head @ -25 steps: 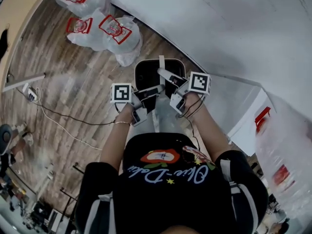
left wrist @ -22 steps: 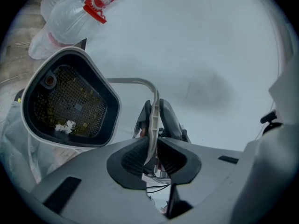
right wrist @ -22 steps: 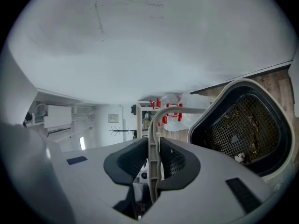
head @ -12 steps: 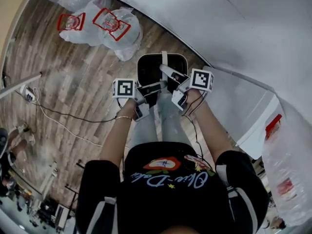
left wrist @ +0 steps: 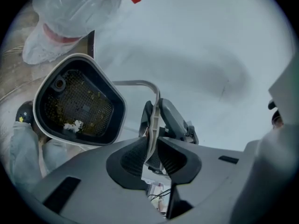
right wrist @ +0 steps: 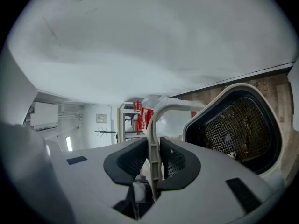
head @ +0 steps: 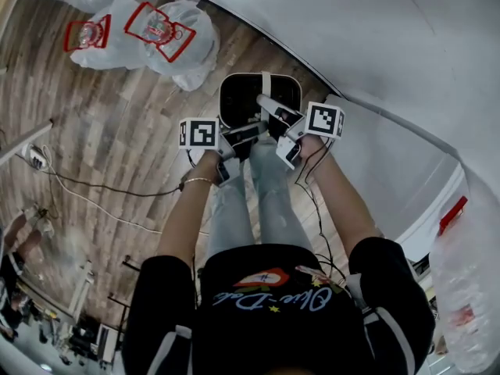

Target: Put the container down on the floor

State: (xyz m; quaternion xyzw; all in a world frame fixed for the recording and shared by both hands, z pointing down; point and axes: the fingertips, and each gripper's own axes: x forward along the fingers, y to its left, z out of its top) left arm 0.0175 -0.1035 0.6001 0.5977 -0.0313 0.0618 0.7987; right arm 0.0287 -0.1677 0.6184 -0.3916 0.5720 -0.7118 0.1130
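Container: bin (head: 244, 98) with white rim and dark inside, hanging from a thin pale bail handle (right wrist: 161, 113). It sits ahead of my knees, over the wood floor (head: 117, 116) and close by a white wall. I can't tell how high it hangs.
Left tool: (left wrist: 150, 148) pads pressed onto the flat handle strip, pinching it edge-on.
Right tool: (right wrist: 153, 160) pinching the same strip, close beside the left tool. Both are on the top of the arch.
Inside: mesh (left wrist: 77, 104) at the bottom, with crumbs and a pale scrap (left wrist: 72, 125) lying on it.
Handling, weight: looks like a hard plastic shell and nearly empty, so I judge it light and stiff.
Handling, handle: thin and smooth. It probably flexes and pivots, so I expect the bin to swing and tip under the grip. It hangs tilted in the left gripper view.
Hold: stay on the top of the handle, both tools pinching the flat faces. The rim looks too wide and rounded for a safe pinch.
Risk: the strip sliding through the pads, or a tilt spilling crumbs.
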